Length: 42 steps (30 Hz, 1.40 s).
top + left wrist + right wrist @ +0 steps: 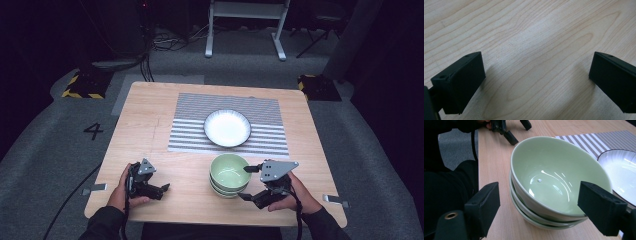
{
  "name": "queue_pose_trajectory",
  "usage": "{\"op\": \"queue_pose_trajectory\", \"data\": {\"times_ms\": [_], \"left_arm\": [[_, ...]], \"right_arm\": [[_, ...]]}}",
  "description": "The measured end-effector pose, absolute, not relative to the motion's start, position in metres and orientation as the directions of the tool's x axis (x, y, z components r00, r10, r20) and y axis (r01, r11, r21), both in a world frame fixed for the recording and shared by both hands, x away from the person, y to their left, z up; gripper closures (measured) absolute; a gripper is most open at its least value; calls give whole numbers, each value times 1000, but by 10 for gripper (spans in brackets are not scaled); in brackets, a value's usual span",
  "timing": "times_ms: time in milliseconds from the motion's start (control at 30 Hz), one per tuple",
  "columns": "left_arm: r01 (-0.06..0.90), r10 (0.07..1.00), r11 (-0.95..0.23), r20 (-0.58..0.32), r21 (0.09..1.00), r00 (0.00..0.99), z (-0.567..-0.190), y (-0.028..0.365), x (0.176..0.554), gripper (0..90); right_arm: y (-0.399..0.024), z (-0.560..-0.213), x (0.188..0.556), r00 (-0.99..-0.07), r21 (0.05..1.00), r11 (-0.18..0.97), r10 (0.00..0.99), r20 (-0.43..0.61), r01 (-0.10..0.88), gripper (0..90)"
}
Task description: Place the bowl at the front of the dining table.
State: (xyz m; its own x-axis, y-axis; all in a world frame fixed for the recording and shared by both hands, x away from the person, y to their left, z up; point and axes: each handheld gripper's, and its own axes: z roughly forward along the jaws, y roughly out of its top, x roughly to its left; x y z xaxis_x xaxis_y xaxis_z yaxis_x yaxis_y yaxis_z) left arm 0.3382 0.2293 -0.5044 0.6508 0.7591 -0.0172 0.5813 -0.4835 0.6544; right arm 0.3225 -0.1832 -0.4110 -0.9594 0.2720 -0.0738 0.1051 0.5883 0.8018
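Observation:
A stack of three pale green bowls (229, 174) (549, 182) stands near the table's front edge, just off the striped placemat (227, 107). A white bowl with a dark rim (227, 128) (621, 170) rests on that mat behind the stack. My right gripper (246, 182) (541, 210) is open right beside the stack, one jaw on each side of its near rim, nothing clamped. My left gripper (162, 189) (536, 82) hovers open over bare wood at the front left, holding nothing; its jaws also appear far off in the right gripper view (519, 131).
The wooden table (150, 130) stands on grey carpet with a painted "4" (93, 131) at the left. Yellow-black striped bases (82, 85) sit by both far corners, and a white stand frame (245, 25) is behind. Bare wood lies between the left gripper and the bowls.

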Motion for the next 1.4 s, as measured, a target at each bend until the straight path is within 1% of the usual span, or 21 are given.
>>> {"op": "queue_pose_trajectory", "data": {"times_ms": [333,633,700,767,800,900,1000,1067,1167,1233,1267,1400], "left_arm": [[582,759,-483,-18,654,651,-504,229,338,4],[582,759,-483,-17,654,651,-504,229,338,4],[582,759,-483,-18,654,651,-504,229,338,4],[582,759,-483,-18,654,651,-504,229,338,4],[581,759,-484,-17,655,651,-504,229,338,4],[582,759,-483,-17,654,651,-504,229,338,4],[582,759,-483,-17,654,651,-504,229,338,4],[582,759,-483,-17,654,651,-504,229,338,4],[582,759,-483,-18,654,651,-504,229,338,4],[582,759,-484,-17,654,651,-504,229,338,4],[581,759,-484,-17,655,651,-504,229,338,4],[582,759,-483,-17,654,651,-504,229,338,4]], "right_arm": [[-167,-415,327,-977,760,643,208,-51,98,197],[-158,-418,331,-983,734,671,183,-32,101,246],[-157,-419,331,-985,725,681,171,-20,103,293],[-155,-419,332,-987,720,687,158,-15,99,316],[-154,-420,332,-988,717,689,153,-6,102,348],[-150,-421,334,-989,699,706,150,14,117,405],[-147,-420,338,-989,689,714,144,31,125,492],[-146,-420,338,-990,685,718,133,39,124,522],[-144,-421,341,-991,684,718,121,62,131,612],[-144,-421,344,-987,696,700,117,106,158,686],[-144,-421,345,-985,702,691,119,125,173,709],[-144,-422,349,-980,700,688,93,175,191,748]]}}
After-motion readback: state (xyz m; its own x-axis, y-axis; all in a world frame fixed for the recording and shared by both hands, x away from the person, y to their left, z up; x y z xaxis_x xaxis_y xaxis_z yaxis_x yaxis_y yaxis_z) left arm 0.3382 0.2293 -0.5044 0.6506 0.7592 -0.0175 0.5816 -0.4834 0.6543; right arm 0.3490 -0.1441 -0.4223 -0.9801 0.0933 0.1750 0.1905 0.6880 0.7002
